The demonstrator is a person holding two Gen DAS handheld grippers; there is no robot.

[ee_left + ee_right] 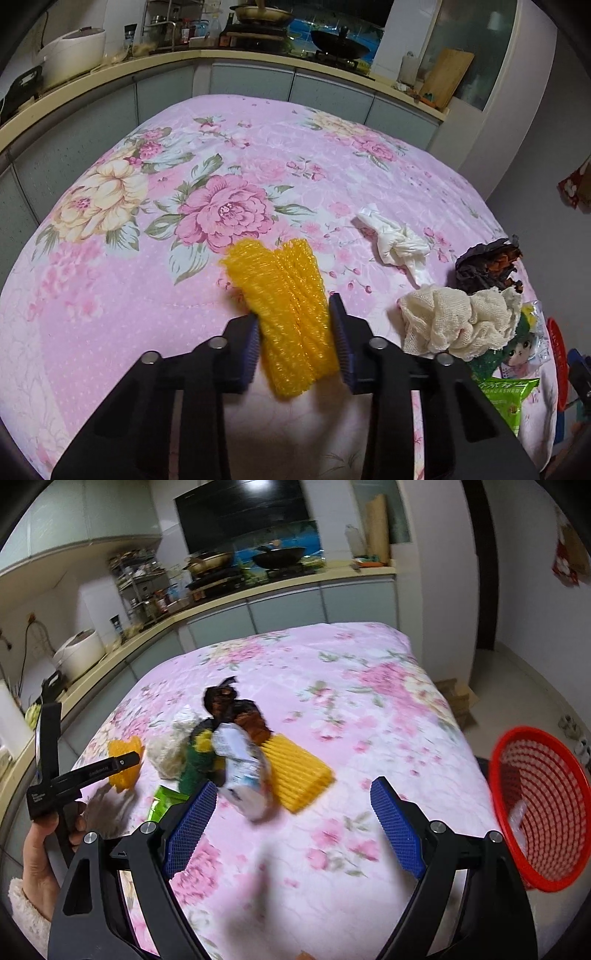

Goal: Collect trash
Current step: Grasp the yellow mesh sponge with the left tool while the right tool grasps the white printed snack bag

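Observation:
My left gripper [295, 310] is shut on a yellow foam net [284, 295], its blue pads pressing both sides just above the pink floral cloth [147, 295]. The right wrist view shows the same net [125, 747] at the left gripper [122, 764], held by a person's hand [40, 849]. My right gripper [295, 786] stands open over the cloth, nothing between its pads. Ahead of it lie a clear plastic wrapper [240, 775], a yellow ridged foam piece [306, 775], a dark crumpled wrapper [229, 705], a cream gauze wad [168, 753] and a green packet [164, 801].
A red mesh basket [543, 812] stands off the cloth's right edge. A white crumpled tissue [399, 243], the gauze wad [458, 321] and the green packet [513, 402] lie right of the left gripper. A kitchen counter [110, 70] with a rice cooker and pans runs behind.

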